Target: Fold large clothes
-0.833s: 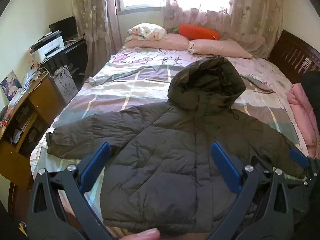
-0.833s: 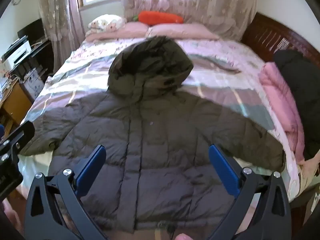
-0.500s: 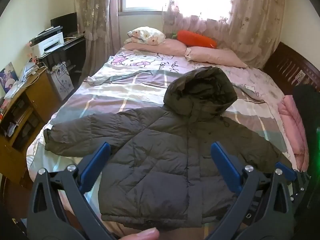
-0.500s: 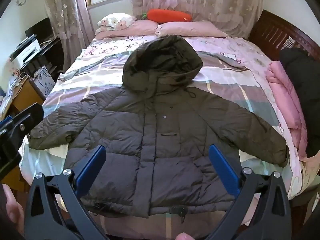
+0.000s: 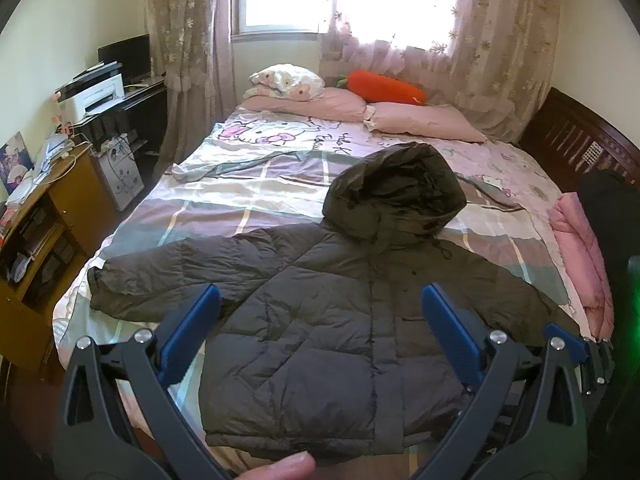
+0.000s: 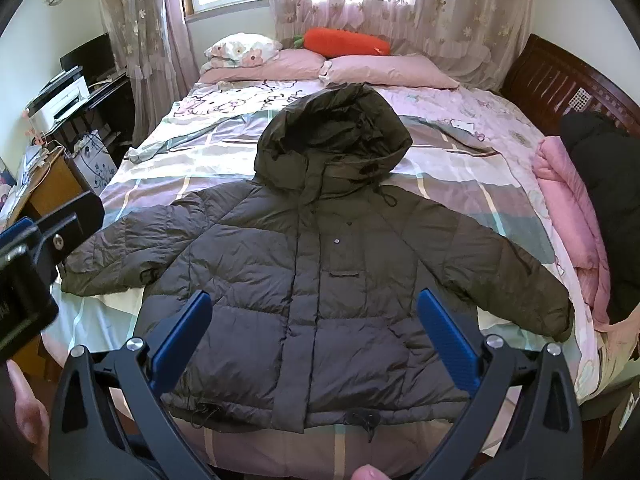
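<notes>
Big bed [image 6: 460, 184], and the dark hooded puffer jacket [image 6: 320, 272] lies flat on its near end, sleeves out. Left gripper [image 5: 320, 300] spread wide above the jacket, holding nothing; right gripper [image 6: 314, 304] likewise, touching nothing.

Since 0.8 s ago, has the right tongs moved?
Yes. The right tongs backed away from the bed: the puffer jacket hem, earlier cut off at the frame bottom, now shows fully above it.
</notes>
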Action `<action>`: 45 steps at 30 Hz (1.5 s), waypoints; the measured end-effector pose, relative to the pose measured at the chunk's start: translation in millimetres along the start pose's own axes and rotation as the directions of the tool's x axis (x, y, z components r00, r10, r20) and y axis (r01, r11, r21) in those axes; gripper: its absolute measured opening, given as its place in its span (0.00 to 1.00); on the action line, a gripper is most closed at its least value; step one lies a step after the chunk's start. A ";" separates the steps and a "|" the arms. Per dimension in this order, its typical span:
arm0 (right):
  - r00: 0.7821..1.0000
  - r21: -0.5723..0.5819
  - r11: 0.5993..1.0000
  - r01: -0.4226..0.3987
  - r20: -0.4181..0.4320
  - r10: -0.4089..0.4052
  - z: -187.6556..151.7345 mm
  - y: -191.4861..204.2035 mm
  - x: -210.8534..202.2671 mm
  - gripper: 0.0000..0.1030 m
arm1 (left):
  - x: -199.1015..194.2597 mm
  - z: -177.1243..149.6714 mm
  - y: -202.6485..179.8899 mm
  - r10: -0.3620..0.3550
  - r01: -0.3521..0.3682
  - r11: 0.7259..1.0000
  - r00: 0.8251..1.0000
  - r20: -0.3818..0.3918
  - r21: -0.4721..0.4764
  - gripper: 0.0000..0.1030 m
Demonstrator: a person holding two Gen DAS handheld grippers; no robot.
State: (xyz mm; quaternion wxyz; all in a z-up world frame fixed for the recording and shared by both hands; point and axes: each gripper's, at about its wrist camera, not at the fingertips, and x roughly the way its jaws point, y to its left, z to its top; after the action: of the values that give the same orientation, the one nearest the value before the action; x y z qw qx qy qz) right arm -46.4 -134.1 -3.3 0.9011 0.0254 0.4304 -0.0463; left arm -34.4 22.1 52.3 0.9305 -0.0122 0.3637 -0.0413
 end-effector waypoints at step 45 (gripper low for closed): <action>1.000 -0.005 1.000 -0.005 0.003 0.005 -1.8 1.8 -1.3 0.99 | 4.1 -7.9 5.4 0.004 -0.004 1.000 1.000 0.010 0.007 0.98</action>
State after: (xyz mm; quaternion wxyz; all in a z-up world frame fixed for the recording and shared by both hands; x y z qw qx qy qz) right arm -48.4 -132.1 -3.5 0.9020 0.0240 0.4289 -0.0428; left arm -36.3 27.2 43.4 0.9325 -0.0083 0.3587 -0.0407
